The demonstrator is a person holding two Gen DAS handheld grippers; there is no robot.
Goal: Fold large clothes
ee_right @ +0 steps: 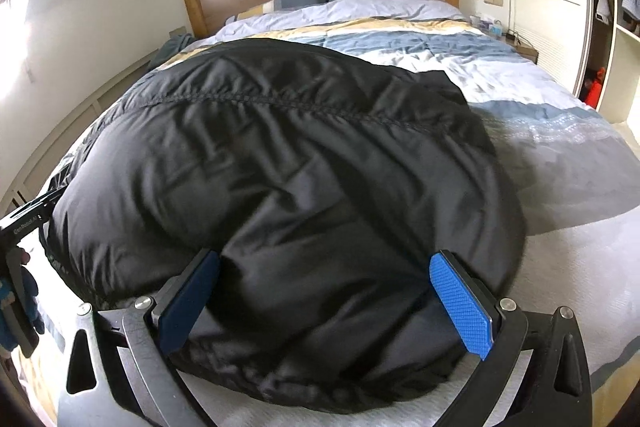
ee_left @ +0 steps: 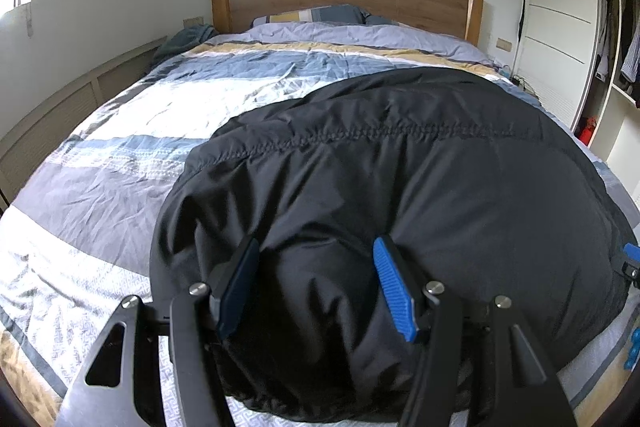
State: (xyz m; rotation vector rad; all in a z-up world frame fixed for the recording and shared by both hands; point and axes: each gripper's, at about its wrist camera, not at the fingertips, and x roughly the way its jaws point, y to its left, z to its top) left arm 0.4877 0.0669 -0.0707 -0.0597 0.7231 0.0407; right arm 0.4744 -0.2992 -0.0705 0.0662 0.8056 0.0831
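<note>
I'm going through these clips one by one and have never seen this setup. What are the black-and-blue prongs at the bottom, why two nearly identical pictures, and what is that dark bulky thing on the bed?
There is no robot here: a person holds a two-finger gripper in each hand, and each carries a wide-angle camera looking along its fingers. One picture comes from the left gripper, the other from the right gripper. The blue prongs are their finger pads. The dark bulk is a black padded jacket lying on a striped duvet on the bed. Both grippers stand open with the jacket's near edge bulging between the fingers; neither visibly pinches the cloth. The other gripper shows at each picture's edge.
</note>
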